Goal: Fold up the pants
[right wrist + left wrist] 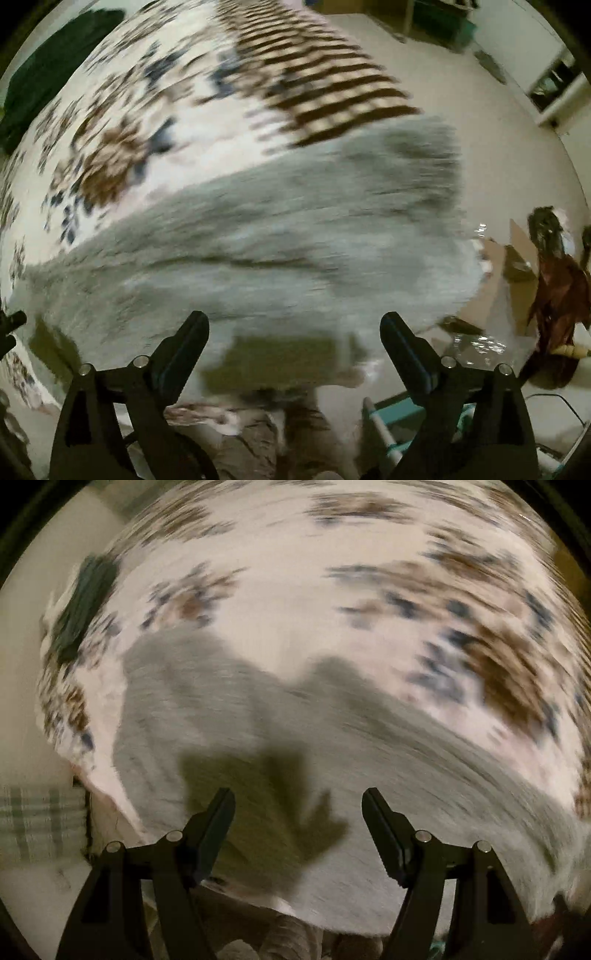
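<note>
In the left wrist view our left gripper (298,805) has its fingers spread, with nothing between them; only their own shadow falls on the cloth below. The grey pants (332,746) lie flat under the tips and run off from about 10 o'clock to 4 o'clock, apart from the pads as far as the blur lets us tell. Our right gripper (294,328) stands wider still, fingers fully parted and pinching nothing; the same grey pants (258,236) spread beneath and ahead of it, reaching toward 1 o'clock.

The pants rest on a floral bedspread (295,590), white with brown and blue blotches, which fills both views from 9 to 2 o'clock. Both views are smeared by motion.

Only the left view shows a green plaid cloth (37,823) at 8 o'clock. Only the right view shows the bedspread's brown checked border (332,81) at 12 o'clock, the pale floor (498,147) at 2 o'clock, and a dark red garment (557,295) on it at 3 o'clock. A dark green cloth (48,66) lies at 10 o'clock in both.
</note>
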Demonstrator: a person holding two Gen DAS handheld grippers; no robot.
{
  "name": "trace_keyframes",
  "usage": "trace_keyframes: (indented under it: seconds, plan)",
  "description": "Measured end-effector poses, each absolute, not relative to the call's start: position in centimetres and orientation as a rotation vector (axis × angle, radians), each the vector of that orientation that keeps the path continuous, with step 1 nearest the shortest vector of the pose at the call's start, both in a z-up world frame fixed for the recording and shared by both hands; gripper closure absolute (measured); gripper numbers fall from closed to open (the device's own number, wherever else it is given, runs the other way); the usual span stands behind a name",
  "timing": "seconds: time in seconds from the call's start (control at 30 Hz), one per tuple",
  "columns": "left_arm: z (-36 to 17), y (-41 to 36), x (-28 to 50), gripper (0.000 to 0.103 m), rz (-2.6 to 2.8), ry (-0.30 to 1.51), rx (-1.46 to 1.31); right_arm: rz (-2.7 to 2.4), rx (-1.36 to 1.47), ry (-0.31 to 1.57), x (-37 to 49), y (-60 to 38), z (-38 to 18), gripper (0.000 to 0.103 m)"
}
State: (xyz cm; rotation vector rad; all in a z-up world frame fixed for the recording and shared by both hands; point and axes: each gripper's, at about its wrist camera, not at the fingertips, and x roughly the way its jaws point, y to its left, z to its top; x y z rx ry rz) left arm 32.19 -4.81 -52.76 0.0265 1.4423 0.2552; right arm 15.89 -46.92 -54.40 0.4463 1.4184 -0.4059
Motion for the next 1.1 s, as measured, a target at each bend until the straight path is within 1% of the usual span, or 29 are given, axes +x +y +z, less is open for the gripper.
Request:
trace_keyframes:
  seconds: [0.17,0.33,0.37,0.4,0.43,0.47,0.5,0.57,0.7,0.83,0.93,0.97,1.0,1.07,1.1]
  plan:
    - [-55.9,4.2,36.8,0.033,0.397,1.497,-0.08,-0.408,0.468,1.44,20.2,-41.6,-57.3,0.007]
    - [-59.6,9.2,39.7,0.034,0.432,1.559,-0.157,-0.395,0.459,1.484,22.9,-37.6,-60.3,0.007]
    - [-60.6,10.1,39.8,0.04,0.407,1.576,-0.208,-0.393,0.451,1.493,23.1,-37.1,-60.7,0.007]
    - [-60.9,10.7,39.6,0.061,0.38,1.57,-0.245,-0.389,0.443,1.502,23.4,-36.6,-61.0,0.007]
    - [-61.0,11.3,39.2,0.079,0.345,1.553,-0.294,-0.383,0.431,1.512,23.6,-36.1,-61.3,0.007]
    - [-60.6,11.9,38.6,0.08,0.33,1.526,-0.325,-0.38,0.422,1.519,23.7,-35.9,-61.5,0.007]
    - [-59.9,12.5,37.7,0.084,0.313,1.484,-0.357,-0.377,0.411,1.527,23.8,-35.6,-61.7,0.007]
    - [-57.8,14.3,34.8,0.084,0.313,1.402,-0.416,-0.373,0.389,1.541,24.0,-35.2,-62.0,0.007]
    - [-55.9,18.5,28.0,0.084,0.377,1.35,-0.573,-0.365,0.349,1.557,24.2,-34.4,-62.3,0.007]
    - [-57.4,21.2,22.0,0.084,0.472,1.374,-0.69,-0.342,0.303,1.586,23.7,-33.4,-63.2,0.007]
    - [-58.7,22.6,18.8,0.083,0.49,1.392,-0.879,-0.328,0.288,1.606,23.6,-32.5,-63.6,0.007]
    - [-58.8,22.9,17.8,0.082,0.488,1.387,-0.952,-0.317,0.285,1.609,23.6,-32.1,-63.6,0.007]
    - [-58.5,23.0,17.2,0.077,0.486,1.38,-0.981,-0.308,0.281,1.609,23.6,-31.7,-63.6,0.007]
    - [-57.4,22.9,16.7,0.074,0.476,1.346,-0.991,-0.281,0.261,1.611,23.8,-30.5,-63.5,0.007]
    - [-56.6,22.8,16.8,0.069,0.465,1.315,-0.993,-0.27,0.254,1.61,23.8,-30.0,-63.4,0.007]
